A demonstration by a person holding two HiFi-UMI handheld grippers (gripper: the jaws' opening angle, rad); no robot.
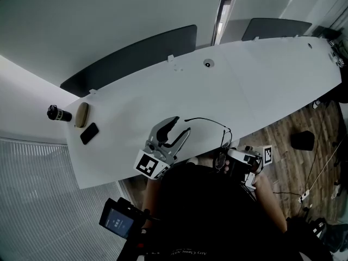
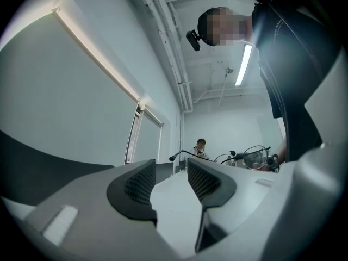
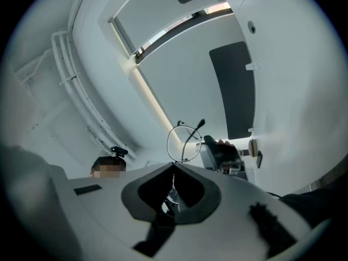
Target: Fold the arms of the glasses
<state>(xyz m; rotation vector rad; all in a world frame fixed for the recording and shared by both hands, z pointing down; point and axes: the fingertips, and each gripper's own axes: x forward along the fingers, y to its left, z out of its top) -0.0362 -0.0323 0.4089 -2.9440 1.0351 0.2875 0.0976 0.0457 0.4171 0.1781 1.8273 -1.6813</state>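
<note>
Thin dark-rimmed glasses (image 1: pixel 209 122) hang over the near edge of the white table (image 1: pixel 261 80). My right gripper (image 1: pixel 225 156) is shut on their frame beside one lens. In the right gripper view a round lens (image 3: pixel 182 141) stands just above the closed jaws of that gripper (image 3: pixel 174 166). One arm stretches out leftward, and its tip ends close to my left gripper (image 1: pixel 179 130). That gripper is open with nothing between its pads. In the left gripper view the glasses (image 2: pixel 255 156) show at the right, beyond the left gripper (image 2: pixel 171 170), with the arm tip past the jaws.
At the table's left end lie a black phone (image 1: pixel 89 133), a tan case (image 1: pixel 81 114) and a black cylinder (image 1: pixel 58 113). Dark chair backs (image 1: pixel 136 58) stand behind the table. A wood floor with cables (image 1: pixel 310 162) is at the right.
</note>
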